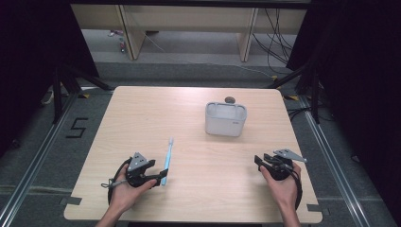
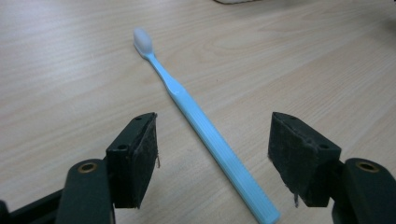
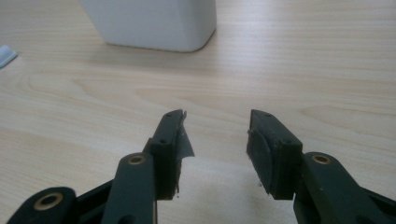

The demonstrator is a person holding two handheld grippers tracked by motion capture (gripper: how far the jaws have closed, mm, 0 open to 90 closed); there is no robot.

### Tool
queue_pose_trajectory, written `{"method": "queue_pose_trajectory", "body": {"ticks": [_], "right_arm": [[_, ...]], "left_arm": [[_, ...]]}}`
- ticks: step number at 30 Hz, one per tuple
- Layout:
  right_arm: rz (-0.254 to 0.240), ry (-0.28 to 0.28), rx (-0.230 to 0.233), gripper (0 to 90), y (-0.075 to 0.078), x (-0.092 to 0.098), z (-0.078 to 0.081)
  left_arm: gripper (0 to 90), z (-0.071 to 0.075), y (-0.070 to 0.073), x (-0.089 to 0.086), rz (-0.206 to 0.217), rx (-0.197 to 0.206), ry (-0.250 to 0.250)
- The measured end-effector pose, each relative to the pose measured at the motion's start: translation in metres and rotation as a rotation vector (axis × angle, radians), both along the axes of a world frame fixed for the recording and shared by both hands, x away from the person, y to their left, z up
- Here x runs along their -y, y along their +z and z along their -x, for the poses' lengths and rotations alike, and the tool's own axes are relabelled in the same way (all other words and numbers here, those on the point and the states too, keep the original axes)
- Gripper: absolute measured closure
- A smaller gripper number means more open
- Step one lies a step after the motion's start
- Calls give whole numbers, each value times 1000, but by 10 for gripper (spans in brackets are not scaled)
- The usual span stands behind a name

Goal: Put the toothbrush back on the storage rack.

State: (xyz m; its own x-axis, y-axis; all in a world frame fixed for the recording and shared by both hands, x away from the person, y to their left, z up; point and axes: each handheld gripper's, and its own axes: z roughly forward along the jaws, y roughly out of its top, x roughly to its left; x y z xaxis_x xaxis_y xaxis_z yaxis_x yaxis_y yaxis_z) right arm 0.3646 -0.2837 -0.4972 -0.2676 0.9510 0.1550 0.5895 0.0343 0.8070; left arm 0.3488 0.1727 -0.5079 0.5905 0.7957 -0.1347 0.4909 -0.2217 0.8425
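Note:
A light blue toothbrush (image 1: 167, 161) with a white head lies on the wooden table (image 1: 189, 203), handle toward the person. My left gripper (image 1: 157, 178) rests at the front left, open, its jaws on either side of the handle end of the toothbrush (image 2: 205, 135) without touching it. A white box-shaped holder (image 1: 225, 118) stands right of the table's middle, toward the back. My right gripper (image 1: 260, 163) sits at the front right, open and empty, pointing toward the holder (image 3: 154, 23).
A small dark round object (image 1: 230, 99) lies just behind the holder. Black stands and cables are on the floor around the table, and a "5" is marked on the floor at the left.

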Motion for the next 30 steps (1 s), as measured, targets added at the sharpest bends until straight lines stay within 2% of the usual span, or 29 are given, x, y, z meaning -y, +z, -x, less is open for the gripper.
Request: {"method": "queue_pose_trajectory", "body": {"ticks": [1, 2, 3, 5, 6, 7, 8, 9, 10, 13, 14, 15, 16, 17, 18, 19, 20, 22, 23, 24, 25, 28, 29, 30], "right_arm": [[-16, 13, -21, 559, 0, -1, 0], [-28, 0, -57, 551, 1, -4, 2], [17, 24, -48, 546, 1, -3, 1], [41, 40, -57, 547, -1, -6, 0], [46, 37, -69, 545, 1, -9, 2], [44, 27, -70, 538, 0, -12, 2], [87, 38, -61, 531, -1, -11, -1], [79, 33, -88, 525, 1, -12, 1], [87, 28, -87, 517, 1, -13, 1], [77, 23, -113, 501, 1, -15, 2], [78, 32, -108, 500, 1, -14, 2], [101, 36, -101, 500, 2, -13, 3], [86, 56, -98, 500, 1, -13, 2], [103, 49, -109, 500, 3, -14, 3], [115, 52, -103, 499, 3, -14, 3], [105, 60, -112, 497, 3, -14, 2], [123, 54, -108, 496, 3, -15, 2], [118, 44, -138, 494, 6, -18, 5], [143, 50, -123, 494, 6, -16, 4], [140, 54, -116, 494, 6, -17, 4], [115, 38, -136, 493, 6, -20, 5], [116, 36, -137, 489, 7, -20, 5], [126, 38, -132, 488, 6, -19, 5], [147, 44, -124, 487, 6, -17, 4]], "left_arm": [[323, 0, 5, -1, -19, -9, 0], [324, -1, 10, -1, -33, -12, -7], [328, -2, 15, -1, -47, -13, -7], [330, -5, 25, 0, -94, -36, -24], [329, -6, 29, 2, -110, -42, -16], [330, -9, 33, 3, -124, -59, -25], [330, -11, 37, 4, -147, -78, -30], [327, -14, 39, 5, -178, -103, -37], [326, -17, 42, 6, -214, -127, -40], [326, -25, 45, 13, -245, -186, -17], [326, -27, 46, 16, -247, -211, -10], [330, -30, 47, 17, -263, -239, -11], [333, -32, 49, 18, -274, -260, -11], [338, -35, 51, 19, -283, -287, -9], [343, -38, 53, 21, -289, -304, 3], [344, -41, 54, 22, -297, -316, 2], [347, -43, 56, 24, -303, -333, 17], [337, -50, 57, 26, -346, -365, 25], [334, -54, 57, 26, -359, -373, 25], [327, -57, 56, 27, -357, -397, 43], [321, -61, 55, 27, -363, -419, 45], [314, -69, 51, 29, -372, -465, 62], [314, -70, 49, 31, -359, -492, 75], [315, -73, 48, 32, -368, -509, 67]]}}
